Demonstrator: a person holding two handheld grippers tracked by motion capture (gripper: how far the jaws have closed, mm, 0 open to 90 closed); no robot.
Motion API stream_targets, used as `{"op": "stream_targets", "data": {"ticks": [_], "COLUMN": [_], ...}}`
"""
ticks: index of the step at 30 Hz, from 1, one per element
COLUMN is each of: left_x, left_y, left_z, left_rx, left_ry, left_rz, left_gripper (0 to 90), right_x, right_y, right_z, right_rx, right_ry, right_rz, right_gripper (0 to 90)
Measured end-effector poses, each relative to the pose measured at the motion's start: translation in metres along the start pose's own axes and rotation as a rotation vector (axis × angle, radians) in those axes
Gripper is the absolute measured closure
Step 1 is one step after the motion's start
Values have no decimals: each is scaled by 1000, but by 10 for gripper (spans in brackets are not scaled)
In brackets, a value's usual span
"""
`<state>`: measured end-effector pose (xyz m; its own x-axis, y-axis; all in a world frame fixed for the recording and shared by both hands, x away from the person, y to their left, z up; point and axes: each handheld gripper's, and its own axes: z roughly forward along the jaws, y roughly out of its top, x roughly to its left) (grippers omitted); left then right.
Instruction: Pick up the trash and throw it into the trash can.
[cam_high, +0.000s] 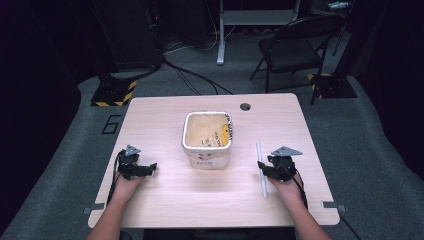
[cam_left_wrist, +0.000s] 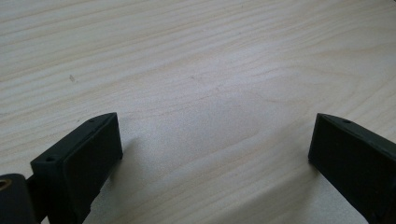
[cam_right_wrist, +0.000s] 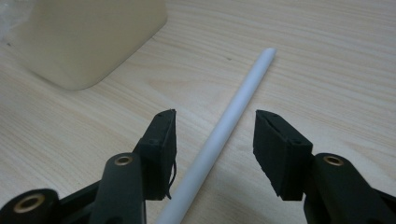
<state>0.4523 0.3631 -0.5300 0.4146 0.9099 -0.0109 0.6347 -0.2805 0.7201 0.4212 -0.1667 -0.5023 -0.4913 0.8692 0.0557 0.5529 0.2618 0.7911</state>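
The white rod (cam_right_wrist: 224, 123) lies flat on the wooden table (cam_high: 165, 195), right of the cream tub (cam_high: 207, 140). The right gripper (cam_right_wrist: 215, 135) straddles it, jaws apart, neither pad touching. The left gripper (cam_left_wrist: 212, 149) rests wide open over bare table, well apart.

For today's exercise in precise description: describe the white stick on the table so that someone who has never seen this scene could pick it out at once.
Start at the cream tub in the middle of the wooden table. To its right a thin white stick lies flat on the wood, between the open jaws of the right gripper. It is the one long, slim, plain white thing there.
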Motion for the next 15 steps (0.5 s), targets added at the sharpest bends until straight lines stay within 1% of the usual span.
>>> {"op": "stream_targets", "data": {"ticks": [3, 9, 15], "left_x": [0, 0, -1], "left_y": [0, 0, 0], "left_z": [0, 0, 0], "left_rx": [0, 0, -2], "left_ry": [0, 1, 3], "left_rz": [0, -1, -3], "left_gripper": [21, 22, 22], "right_x": [1, 4, 4], "right_y": [-1, -3, -5], "right_z": [3, 11, 16], "right_rx": [8, 40, 59], "right_ry": [1, 1, -3], "right_rz": [-3, -27, -32], "right_gripper": [491, 510, 529]}}
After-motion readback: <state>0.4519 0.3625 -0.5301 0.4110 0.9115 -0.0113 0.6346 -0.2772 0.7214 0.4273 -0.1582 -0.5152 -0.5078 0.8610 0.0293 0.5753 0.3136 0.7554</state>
